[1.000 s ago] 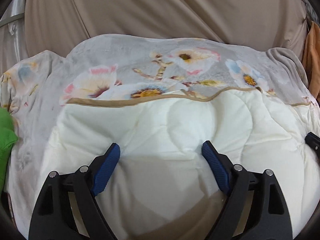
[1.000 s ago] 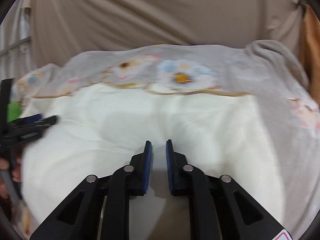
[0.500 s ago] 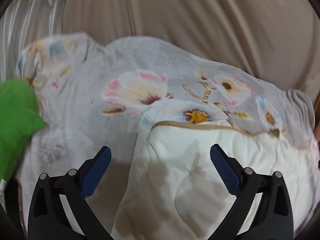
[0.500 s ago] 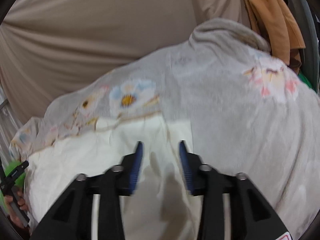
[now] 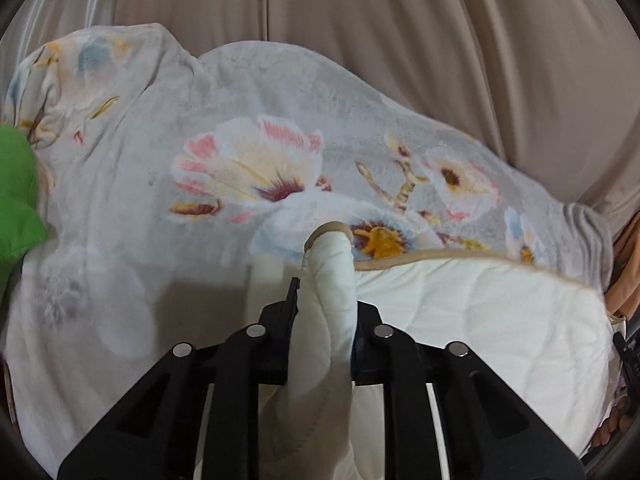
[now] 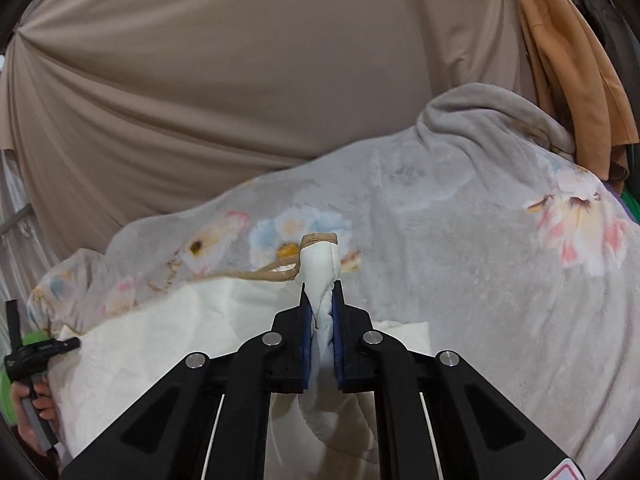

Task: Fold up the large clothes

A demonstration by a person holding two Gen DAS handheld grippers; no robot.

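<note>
A large blanket lies spread out, grey floral side [image 5: 248, 168] up, with its cream quilted underside [image 5: 480, 320] folded over the near part. My left gripper [image 5: 324, 292] is shut on the left corner of the cream fold, which sticks up between the fingers with its tan binding [image 5: 328, 236] on top. My right gripper [image 6: 320, 304] is shut on the right corner of the same fold [image 6: 320, 268]. The floral side [image 6: 460, 220] and the cream underside [image 6: 160, 340] also show in the right wrist view. The left gripper [image 6: 36, 352] shows at that view's left edge.
A beige curtain [image 5: 400, 40] hangs behind the blanket and also shows in the right wrist view [image 6: 220, 80]. A green cloth [image 5: 16, 192] lies at the left edge. An orange garment [image 6: 568, 60] hangs at the right.
Both grippers moved outward from the middle of the cream fold to its corners. The left was wide open and the right nearly shut; both have closed on the corners.
</note>
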